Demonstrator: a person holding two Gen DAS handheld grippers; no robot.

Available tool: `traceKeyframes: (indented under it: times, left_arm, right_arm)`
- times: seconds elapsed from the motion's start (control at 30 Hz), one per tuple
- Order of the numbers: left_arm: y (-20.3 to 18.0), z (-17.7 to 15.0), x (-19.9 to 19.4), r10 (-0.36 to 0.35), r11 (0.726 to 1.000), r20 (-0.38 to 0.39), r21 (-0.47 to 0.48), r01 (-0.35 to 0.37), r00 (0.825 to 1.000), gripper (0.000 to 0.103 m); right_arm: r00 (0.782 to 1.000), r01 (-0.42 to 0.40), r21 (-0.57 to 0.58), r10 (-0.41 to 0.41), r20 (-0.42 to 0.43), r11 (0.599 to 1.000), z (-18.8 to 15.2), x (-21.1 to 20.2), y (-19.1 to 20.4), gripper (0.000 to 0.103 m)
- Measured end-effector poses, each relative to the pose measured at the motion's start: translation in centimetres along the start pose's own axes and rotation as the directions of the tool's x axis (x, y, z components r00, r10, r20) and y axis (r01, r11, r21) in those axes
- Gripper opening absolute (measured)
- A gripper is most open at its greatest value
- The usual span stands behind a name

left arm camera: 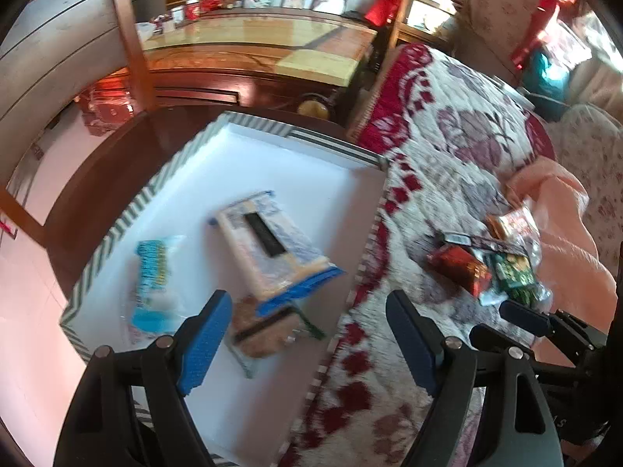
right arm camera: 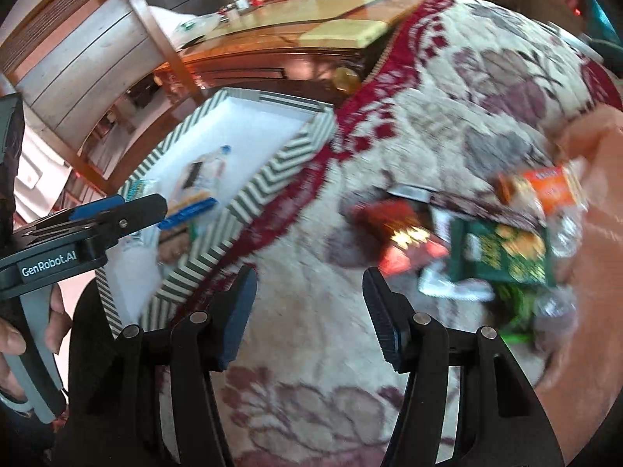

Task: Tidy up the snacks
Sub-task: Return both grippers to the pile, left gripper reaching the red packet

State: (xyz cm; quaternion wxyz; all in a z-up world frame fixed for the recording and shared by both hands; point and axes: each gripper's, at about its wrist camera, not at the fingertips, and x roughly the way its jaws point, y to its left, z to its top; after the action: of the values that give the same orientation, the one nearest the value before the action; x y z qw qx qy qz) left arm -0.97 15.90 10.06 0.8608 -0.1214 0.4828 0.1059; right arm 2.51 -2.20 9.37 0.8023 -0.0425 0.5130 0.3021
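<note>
A white box with a green-striped rim (left arm camera: pixel 117 229) sits on the bed's left edge. Inside it lie a blue packet (left arm camera: pixel 155 280), a long cracker pack (left arm camera: pixel 268 249) and a brown cookie pack (left arm camera: pixel 261 330). My left gripper (left arm camera: pixel 307 319) hangs open above the box's near right side, holding nothing. Loose snacks lie piled on the floral blanket (right arm camera: pixel 311 334): a red packet (right arm camera: pixel 397 233), a green packet (right arm camera: pixel 502 253) and an orange packet (right arm camera: pixel 545 190). My right gripper (right arm camera: pixel 309 292) is open and empty over the blanket, left of that pile. The striped box (right arm camera: pixel 241 202) shows to its left.
A dark wooden cabinet (left arm camera: pixel 253 58) with a glossy top, photo frames and jars stands behind the box. A pink cloth (left arm camera: pixel 564 233) lies right of the pile. A wooden chair frame (left arm camera: pixel 132 39) and pale floor lie left. A hand (right arm camera: pixel 54 311) holds the left gripper (right arm camera: pixel 148 206).
</note>
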Motion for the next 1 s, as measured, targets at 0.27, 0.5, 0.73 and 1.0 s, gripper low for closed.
traceKeyframes:
  times: [0.27,0.5,0.73,1.0]
  left_arm:
    - [-4.0,-0.6,0.8,-0.034,0.997,-0.031,0.061,0.036,0.999,0.083]
    - [-7.1,-0.3,2.8,-0.077,0.995,-0.089,0.061,0.083,0.993,0.083]
    - [-10.1,1.7,5.9,-0.119,0.993,-0.142,0.000,0.121,0.983,0.083]
    - [-13.5,3.4,10.6,-0.092,0.995,-0.224,0.002,0.095,0.970,0.083]
  right_arm:
    - [0.999,0.051,0.080,-0.052,0.002,0.995,-2.7,-2.1,-4.7,0.057]
    - [0.998,0.065,0.142,-0.065,-0.009,0.988,-4.3,-2.5,-7.7,0.057]
    - [0.998,0.059,0.163,-0.057,-0.015,0.985,-4.8,-2.5,-8.8,0.057]
    - [0.998,0.061,0.191,-0.058,-0.024,0.980,-5.3,-2.6,-10.3,0.057]
